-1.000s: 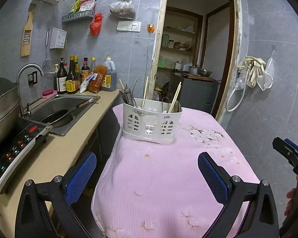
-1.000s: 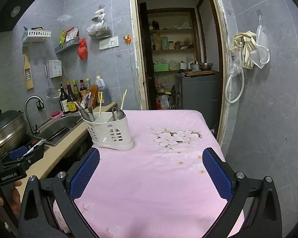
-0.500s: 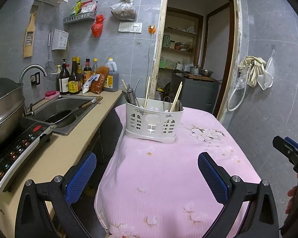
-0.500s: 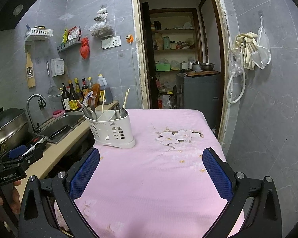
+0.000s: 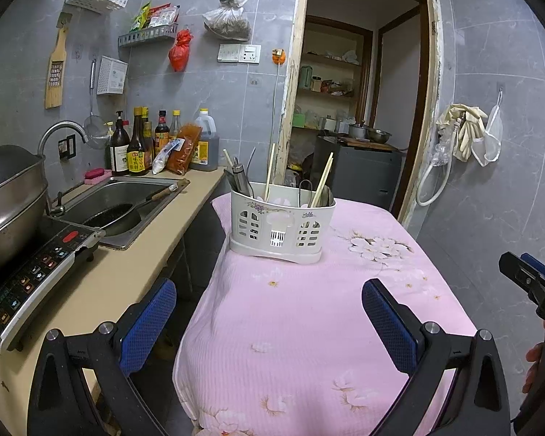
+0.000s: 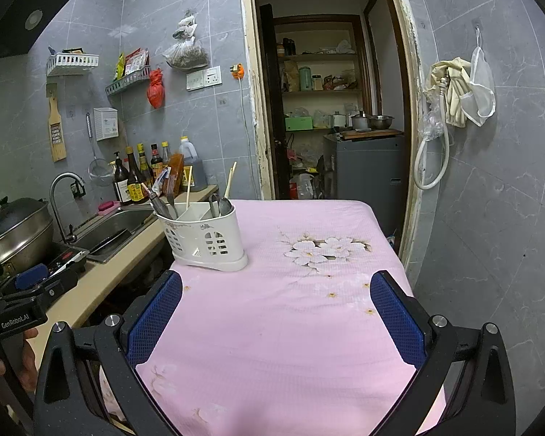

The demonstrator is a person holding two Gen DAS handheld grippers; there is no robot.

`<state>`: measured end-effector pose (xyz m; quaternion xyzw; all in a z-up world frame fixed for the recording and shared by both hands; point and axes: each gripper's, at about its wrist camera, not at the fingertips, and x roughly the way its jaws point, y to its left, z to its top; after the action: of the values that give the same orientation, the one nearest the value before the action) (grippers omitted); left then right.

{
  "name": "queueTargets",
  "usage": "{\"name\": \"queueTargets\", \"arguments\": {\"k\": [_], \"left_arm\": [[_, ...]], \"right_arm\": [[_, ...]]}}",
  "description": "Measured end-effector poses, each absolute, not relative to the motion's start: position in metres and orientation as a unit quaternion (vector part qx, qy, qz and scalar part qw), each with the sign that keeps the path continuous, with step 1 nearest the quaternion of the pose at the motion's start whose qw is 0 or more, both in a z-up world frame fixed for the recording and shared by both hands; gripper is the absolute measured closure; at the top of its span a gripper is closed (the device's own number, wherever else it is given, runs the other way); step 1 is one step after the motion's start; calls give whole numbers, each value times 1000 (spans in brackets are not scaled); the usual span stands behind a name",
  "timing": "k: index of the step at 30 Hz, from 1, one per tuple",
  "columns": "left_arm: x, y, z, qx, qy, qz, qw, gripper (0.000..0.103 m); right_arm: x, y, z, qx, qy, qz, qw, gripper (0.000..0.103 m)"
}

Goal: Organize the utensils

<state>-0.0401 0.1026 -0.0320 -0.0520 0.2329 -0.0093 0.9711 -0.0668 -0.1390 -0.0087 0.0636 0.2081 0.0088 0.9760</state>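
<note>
My left gripper (image 5: 269,316) spread and empty over the tabletop's (image 5: 309,327) near edge, my right gripper (image 6: 276,312) likewise, utensil caddy (image 5: 281,227) toward the far left corner, holding chopsticks (image 5: 321,180) and what look like spoons (image 6: 222,205)

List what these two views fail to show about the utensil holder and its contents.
- Lower ends of the chopsticks and spoons: both views, hidden by the utensil holder walls.
- Utensil count: handles overlap, too small.
- Holder's far side: faces away in both views.
- Pan in the sink: right view, cut by the sink rim.
</note>
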Motion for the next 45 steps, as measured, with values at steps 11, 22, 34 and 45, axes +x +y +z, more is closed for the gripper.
{"name": "queueTargets", "arguments": {"k": [11,22,34,45], "left_arm": [[-41,102,-30,-51,232,-7,971,0],[-41,102,-29,-51,232,-7,971,0],[-41,103,-29,-51,231,-7,972,0],[-40,103,-29,-51,229,-6,972,0]], "right_arm": [[-67,-139,-9,63,208,11,976,1],[-68,-138,-9,62,209,11,976,1],[-67,-135,-12,61,212,12,975,1],[-63,-132,-12,59,215,16,975,1]]}}
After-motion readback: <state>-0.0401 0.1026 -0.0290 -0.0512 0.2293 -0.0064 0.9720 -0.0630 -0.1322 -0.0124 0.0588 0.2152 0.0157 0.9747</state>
